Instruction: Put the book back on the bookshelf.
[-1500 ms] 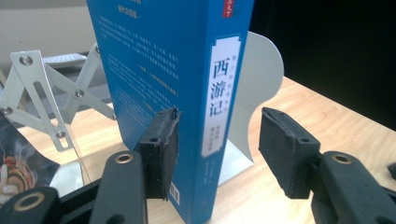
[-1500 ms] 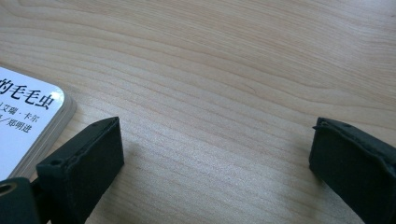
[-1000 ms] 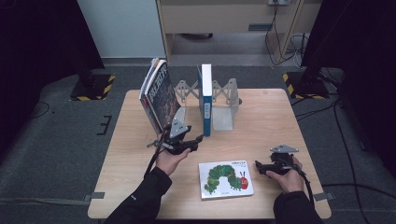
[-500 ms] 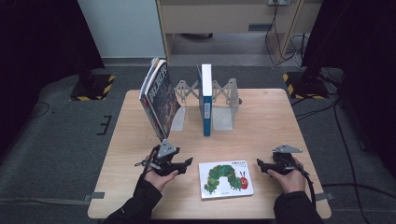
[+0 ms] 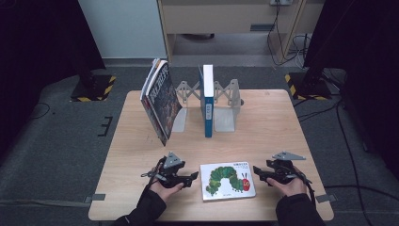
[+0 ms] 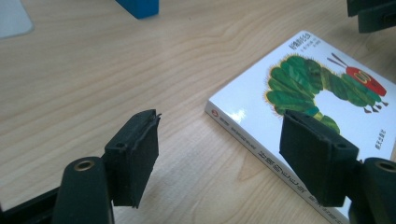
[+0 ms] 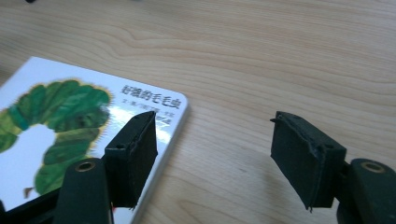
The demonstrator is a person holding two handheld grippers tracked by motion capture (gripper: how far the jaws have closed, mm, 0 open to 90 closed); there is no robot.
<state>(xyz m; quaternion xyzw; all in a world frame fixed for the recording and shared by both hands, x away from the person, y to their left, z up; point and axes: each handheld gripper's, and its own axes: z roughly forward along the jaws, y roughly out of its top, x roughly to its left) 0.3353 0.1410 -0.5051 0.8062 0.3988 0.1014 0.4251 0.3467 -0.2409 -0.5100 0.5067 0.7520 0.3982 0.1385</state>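
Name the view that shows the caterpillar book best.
The high view: the whole caterpillar book lies flat on the table, cover fully seen. The left gripper view shows its spine edge and most of the cover; the right gripper view shows one corner with the title.

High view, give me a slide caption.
Two open claws, left and right, flank a caterpillar book lying flat on the table.

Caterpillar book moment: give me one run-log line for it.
caterpillar book: flat on table, untouched | left gripper: at its left edge, jaws just opening, nothing between | right gripper: at its right edge, jaws just closing, nothing gripped
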